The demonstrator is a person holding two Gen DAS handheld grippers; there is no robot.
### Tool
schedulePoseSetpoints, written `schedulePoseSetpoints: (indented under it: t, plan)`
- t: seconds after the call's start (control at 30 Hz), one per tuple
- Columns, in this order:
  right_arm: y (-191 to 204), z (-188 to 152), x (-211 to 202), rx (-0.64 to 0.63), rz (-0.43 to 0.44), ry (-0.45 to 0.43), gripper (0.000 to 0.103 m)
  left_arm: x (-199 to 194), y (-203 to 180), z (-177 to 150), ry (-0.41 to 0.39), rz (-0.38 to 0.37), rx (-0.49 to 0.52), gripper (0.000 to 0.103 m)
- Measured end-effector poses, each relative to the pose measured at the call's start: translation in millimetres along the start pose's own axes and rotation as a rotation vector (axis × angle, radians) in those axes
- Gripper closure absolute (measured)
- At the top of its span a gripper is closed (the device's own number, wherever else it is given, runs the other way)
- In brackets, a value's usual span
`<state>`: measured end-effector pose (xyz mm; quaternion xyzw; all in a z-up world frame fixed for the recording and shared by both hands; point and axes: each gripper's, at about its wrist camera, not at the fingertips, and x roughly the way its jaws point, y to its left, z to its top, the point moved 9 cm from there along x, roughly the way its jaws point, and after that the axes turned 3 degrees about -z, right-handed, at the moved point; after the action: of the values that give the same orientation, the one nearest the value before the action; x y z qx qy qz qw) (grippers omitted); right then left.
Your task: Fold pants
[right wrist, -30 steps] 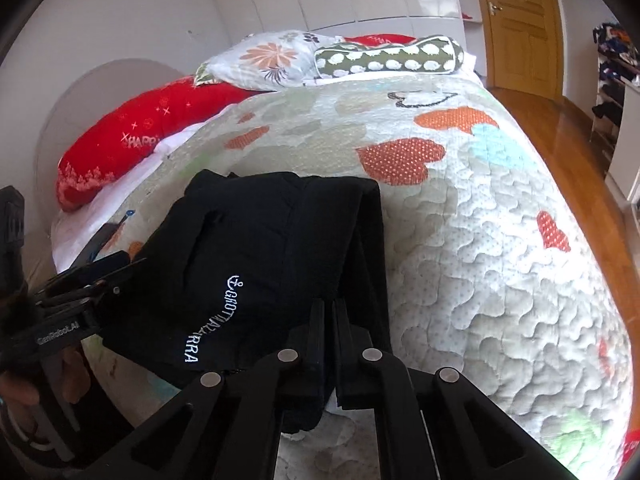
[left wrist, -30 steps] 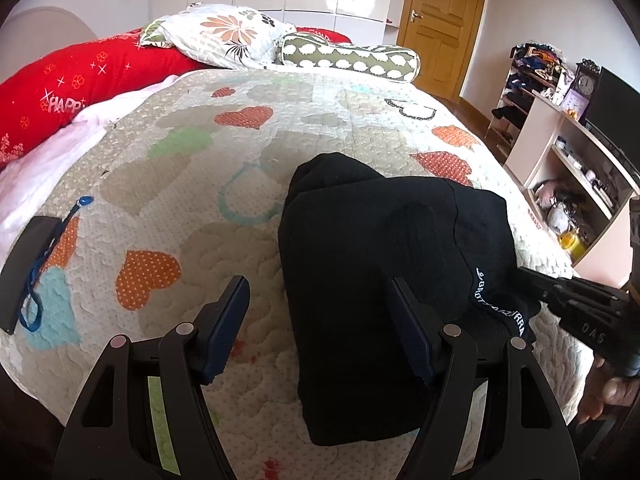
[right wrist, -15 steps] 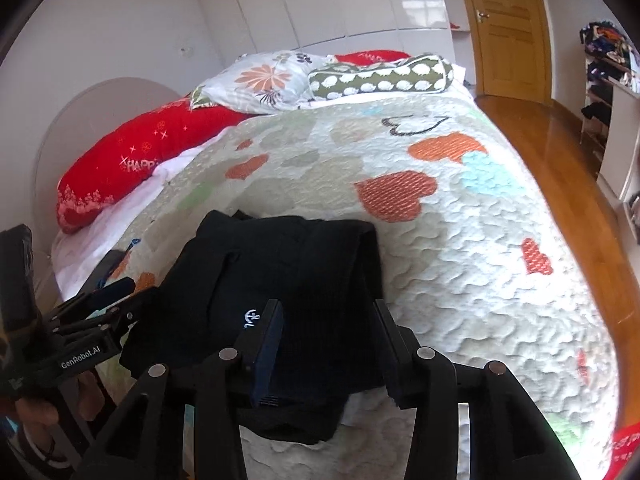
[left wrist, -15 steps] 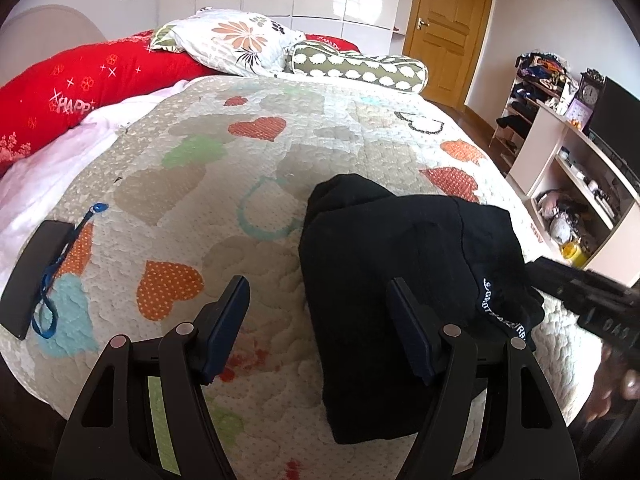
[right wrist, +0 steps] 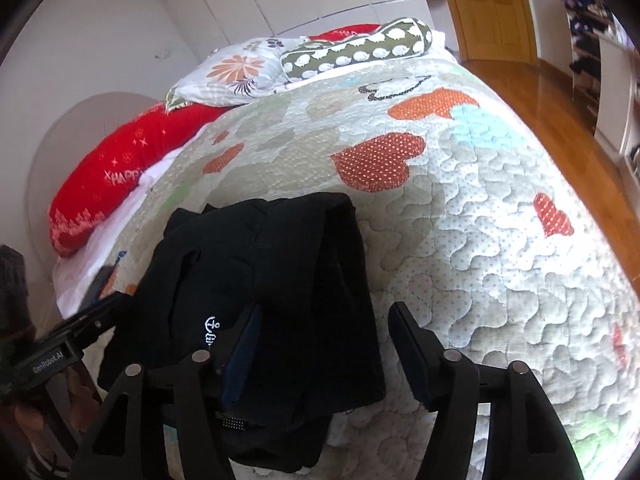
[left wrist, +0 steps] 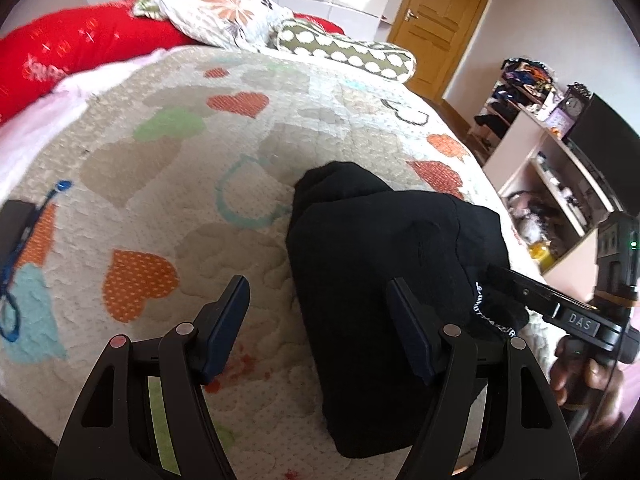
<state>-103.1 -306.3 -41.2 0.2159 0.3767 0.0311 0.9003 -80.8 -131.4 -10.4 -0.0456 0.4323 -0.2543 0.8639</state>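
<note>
On the near edge of the bed's heart-patterned quilted cover (left wrist: 168,200), seen from the left wrist, the black fabric pants (left wrist: 376,264) lie as a compact, layered bundle, so the folding looks largely done. The left tool (left wrist: 316,328) hangs released above them, its jaws spread wide: one finger over bare quilt, the other over the bundle's left side, gripping nothing. That stance suits either a last smoothing or a retreat. The right tool comes in from the right, its tip at the white-lettered edge of the cloth; whether it touches there I cannot tell.

From the right wrist, the pants (right wrist: 272,288) sit just ahead, with the white logo facing up. The right tool (right wrist: 320,344) is also released, jaws parted, straddling the bundle's near right edge without pinching it. The left tool (right wrist: 80,332) shows at the bundle's far side.
</note>
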Motion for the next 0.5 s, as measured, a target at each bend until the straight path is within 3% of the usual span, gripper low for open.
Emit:
schedulePoseSetpoints:
  t: [0.13,0.2,0.4,0.47,0.5]
  plan:
    - [0.7,0.7,5.4,-0.003,0.021,0.005,0.035,8.2,-1.4,-0.3,0.018,-0.041,-0.013,0.03]
    - [5.1,-0.1,10.5,-0.015,0.05,0.019,0.029,17.6,-4.2,-3.0,0.051,-0.061,-0.01,0.018]
    - [18.7,0.4,25.9,-0.05,0.118,0.035,0.026,36.2,-4.0,-6.1,0.088,-0.144,-0.066,0.017]
    - [23.4,0.9,30.4,-0.035,0.151,0.023,0.04,38.6,-5.1,-5.1,0.087,-0.16,-0.074,0.017]
    - [26.0,1.2,31.8,-0.039,0.159,0.018,0.049,39.4,-6.9,-4.4,0.087,-0.162,-0.065,0.025]
